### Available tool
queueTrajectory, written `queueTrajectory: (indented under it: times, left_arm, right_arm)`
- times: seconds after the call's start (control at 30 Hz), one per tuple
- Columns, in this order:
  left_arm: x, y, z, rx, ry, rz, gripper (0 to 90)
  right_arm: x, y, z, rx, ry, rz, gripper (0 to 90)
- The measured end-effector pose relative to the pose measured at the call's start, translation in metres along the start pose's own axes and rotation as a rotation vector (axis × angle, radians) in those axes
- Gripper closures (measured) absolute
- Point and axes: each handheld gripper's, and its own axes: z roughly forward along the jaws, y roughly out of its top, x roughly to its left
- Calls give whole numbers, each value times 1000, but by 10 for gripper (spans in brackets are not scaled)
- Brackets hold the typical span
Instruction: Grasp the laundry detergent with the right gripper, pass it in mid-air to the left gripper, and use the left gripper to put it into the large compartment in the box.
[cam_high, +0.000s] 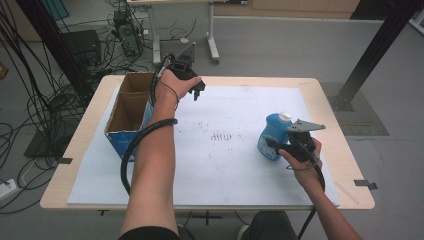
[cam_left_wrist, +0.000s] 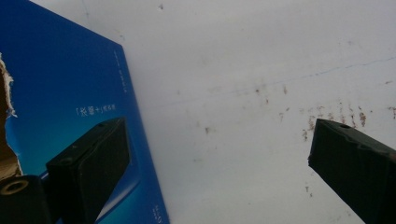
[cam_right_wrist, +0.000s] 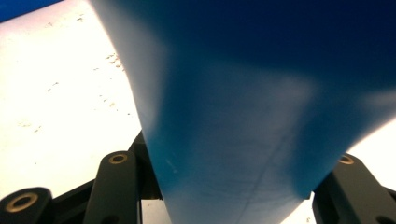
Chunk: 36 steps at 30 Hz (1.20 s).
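Note:
A blue bottle (cam_high: 272, 135) with a white cap (cam_high: 284, 117) rests on the white sheet at the right side of the table. My right gripper (cam_high: 281, 148) is shut on its lower body, coming in from the near side. In the right gripper view the bottle (cam_right_wrist: 243, 93) sits close up between the two black jaws of the right gripper (cam_right_wrist: 233, 186). My left gripper (cam_high: 198, 90) hangs open above the far part of the sheet, just right of an open cardboard box (cam_high: 117, 142) with blue outer walls. The left gripper (cam_left_wrist: 219, 135) has its jaws wide apart, with the box wall (cam_left_wrist: 70, 70) beside one of them.
A white sheet (cam_high: 225, 170) with brown specks in its middle covers most of the wooden table (cam_high: 352, 170). On the floor beyond stand a desk frame (cam_high: 212, 45), black posts (cam_high: 375, 55) and a tangle of cables (cam_high: 45, 100) at the left.

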Motion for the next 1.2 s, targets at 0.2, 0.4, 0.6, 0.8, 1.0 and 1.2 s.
queueTrajectory:
  times: [0.2,0.4,0.6,0.8,1.0,1.2]
  left_arm:
    - [0,0,0,1,0,2,59]
    - [2,0,-2,-3,1,0,59]
    - [2,1,-2,-5,1,1,59]
    - [2,2,-3,-4,1,4,59]
    - [2,3,-6,-10,2,4,59]
    - [2,2,-6,-8,2,6,59]
  right_arm:
    - [0,0,0,-2,0,0,460]
    - [0,-1,0,-5,-2,-2,459]
    - [0,-1,0,-6,-1,-3,458]
    - [0,-1,0,-7,-1,-3,457]
    - [0,-1,0,-8,0,-5,456]
    - [0,-1,0,-9,-1,-5,455]
